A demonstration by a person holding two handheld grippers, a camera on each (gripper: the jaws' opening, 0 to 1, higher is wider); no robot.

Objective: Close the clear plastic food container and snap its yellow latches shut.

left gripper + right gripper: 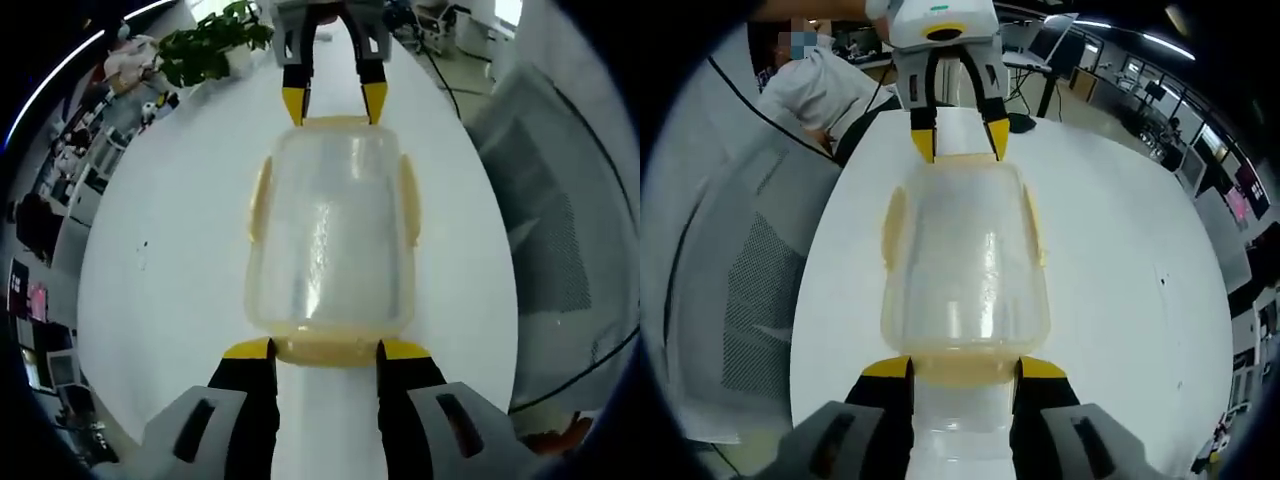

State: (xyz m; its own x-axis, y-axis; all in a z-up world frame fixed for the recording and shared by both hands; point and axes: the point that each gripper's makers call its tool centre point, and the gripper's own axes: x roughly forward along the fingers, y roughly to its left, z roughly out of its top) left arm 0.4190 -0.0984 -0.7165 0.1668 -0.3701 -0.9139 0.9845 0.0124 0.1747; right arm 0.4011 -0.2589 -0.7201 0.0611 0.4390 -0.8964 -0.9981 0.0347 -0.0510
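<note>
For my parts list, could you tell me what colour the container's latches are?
Pale yellow latches on the clear container, clearest in the left gripper view.

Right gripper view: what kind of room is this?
Probably an open-plan office or lab: a white table, desks with screens behind it, strip ceiling lights, and a potted plant in the left gripper view.

We are in an open-plan office: a white table (1110,260), rows of desks with monitors (1240,200) (ceiling strip lights (1170,42) overhead), a potted plant (205,45).
</note>
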